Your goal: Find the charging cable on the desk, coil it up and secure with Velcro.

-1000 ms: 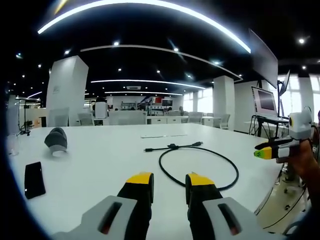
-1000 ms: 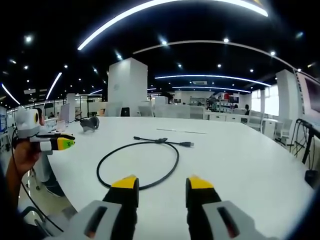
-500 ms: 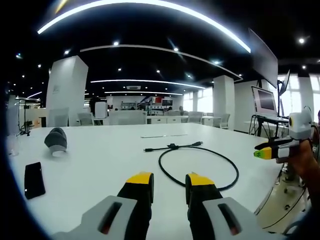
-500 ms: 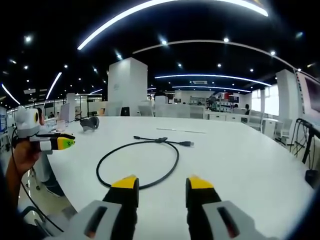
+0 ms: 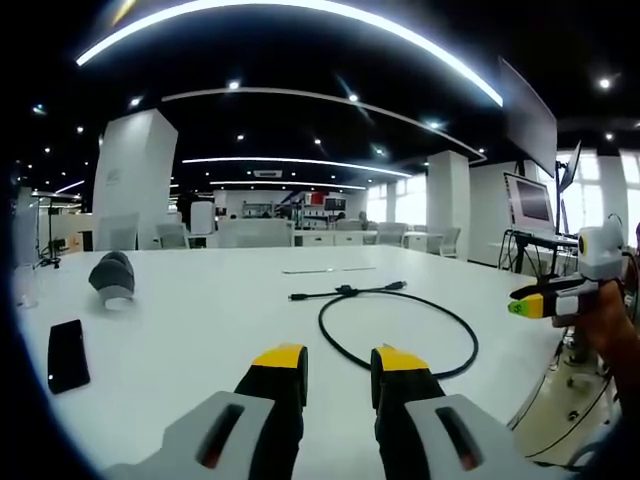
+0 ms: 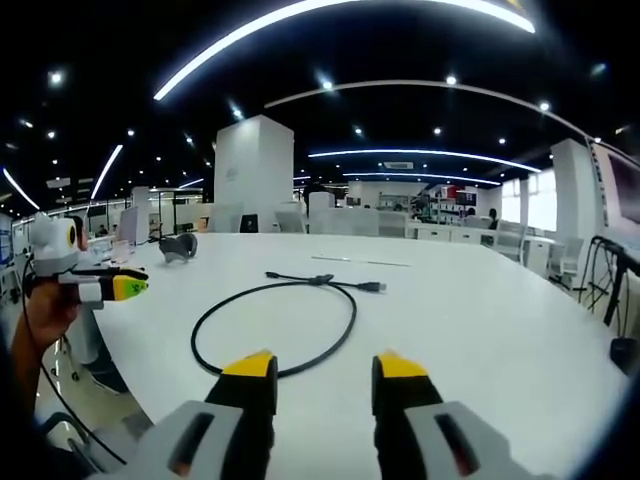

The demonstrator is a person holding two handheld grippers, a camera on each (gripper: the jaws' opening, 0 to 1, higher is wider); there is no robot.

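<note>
While both claws hang low over the near edge of the white desk (image 5: 200,300), neither one is holding anything: the left claw (image 5: 338,362) has its two yellow-tipped jaws parted with a bare gap between them, and the right claw (image 6: 325,368) looks the same, jaws apart and nothing gripped. Counting stuff up, there's one charging cable (image 5: 400,335), black, lying on the desk just ahead of the left claw and a bit to its right, laid out in one big open loop with both plug ends crossing at the far side and pointing off in opposite directions. In the right gripper view the same cable (image 6: 275,335) sits just ahead and left of that claw. Off on the left side of the left gripper view there's one black phone (image 5: 68,355) lying flat, and further back one grey rounded object (image 5: 112,280) that I can't really identify. Each claw also peeks into the other's view, held in a hand (image 5: 610,325) at the desk's edge.
</note>
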